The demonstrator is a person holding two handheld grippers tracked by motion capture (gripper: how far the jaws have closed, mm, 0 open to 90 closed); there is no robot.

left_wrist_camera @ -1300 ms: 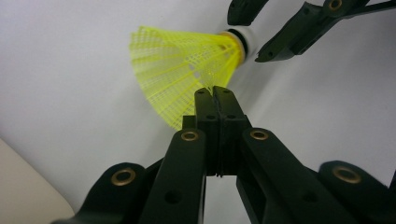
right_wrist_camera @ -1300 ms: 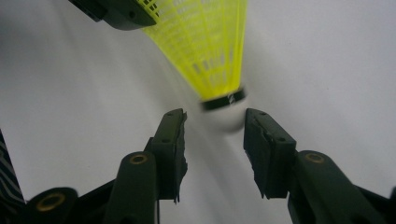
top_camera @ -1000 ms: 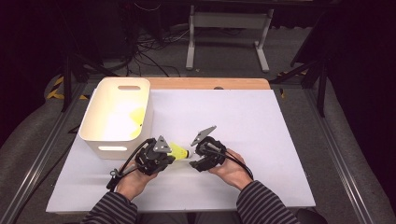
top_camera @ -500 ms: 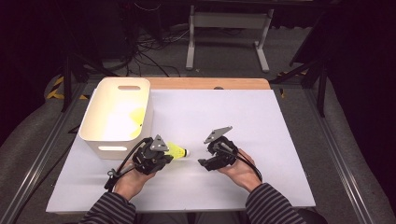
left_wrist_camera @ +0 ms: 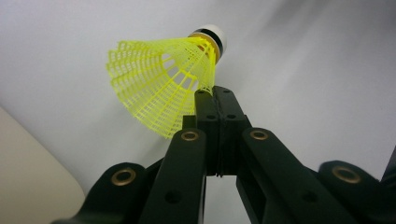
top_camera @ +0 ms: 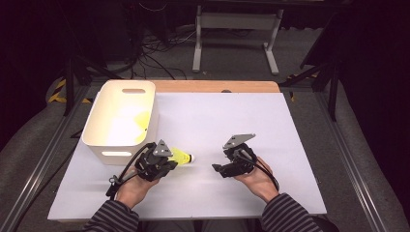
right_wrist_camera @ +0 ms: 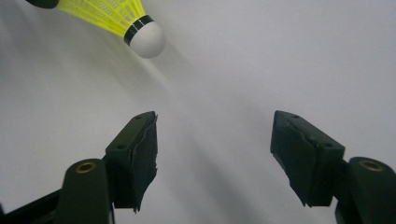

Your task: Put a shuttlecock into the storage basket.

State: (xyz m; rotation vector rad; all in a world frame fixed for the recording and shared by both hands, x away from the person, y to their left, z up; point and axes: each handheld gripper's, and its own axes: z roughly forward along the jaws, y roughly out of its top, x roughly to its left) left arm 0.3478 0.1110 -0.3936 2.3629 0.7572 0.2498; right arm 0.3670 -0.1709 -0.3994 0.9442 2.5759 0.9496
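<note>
Broadly, one white table point(top_camera: 212, 125) carries everything; one cream bin point(top_camera: 121, 121) stands at its left side, with something yellow showing inside that cannot be made out; two grippers work near the front edge, one in each of the person's hands; one yellow shuttlecock point(top_camera: 180, 156) is in play.

Its skirt is a bright yellow plastic mesh that flares wide; its rounded cork is white, with a dark band and a gold ring at the neck; in the left gripper view the shuttlecock point(left_wrist_camera: 161, 77) rises from the jaw tips with the cork pointing away.

The left gripper point(top_camera: 162, 164) sits just in front of the bin's near right corner; its jaws are pressed together on the edge of the skirt, so the shuttlecock is carried just above the table, cork toward the right gripper point(top_camera: 216, 169).

That right gripper lies well apart from the cork, across bare tabletop; its jaws have just been opening and stand wide with nothing between them; in the right gripper view point(right_wrist_camera: 215, 140) the shuttlecock point(right_wrist_camera: 122, 17) shows at the upper left, beyond the tips.
</note>
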